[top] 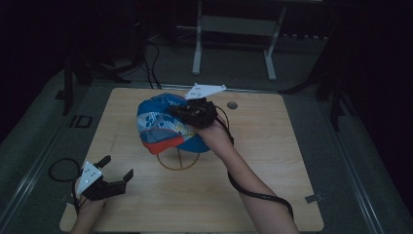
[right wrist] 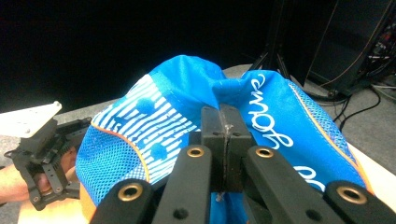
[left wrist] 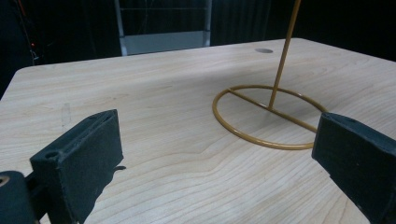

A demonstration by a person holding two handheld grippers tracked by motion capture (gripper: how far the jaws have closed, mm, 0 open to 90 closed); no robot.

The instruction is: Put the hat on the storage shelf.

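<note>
The left gripper, nearest the high camera at the table's front-left corner, has its two black jaws spread wide and empty; its own view looks between them across bare wood to the yellow wire stand, a ring base with a crossbar and one thin upright rod.

The right gripper has its jaws pressed together on a fold of cloth at the crown of the blue baseball cap with white stripes, mesh side panels and an orange brim. The cap sits over the top of the stand near the middle of the light wooden table, held there by the right hand.

The pinch takes only a small gather of soft fabric, so I judge the cap may slip free or pull skewed. The stand looks light; a sideways tug on the cap could tip it, since the left gripper is well apart from the base and not steadying it.

Count: one cap, one stand, two grippers, one table.
</note>
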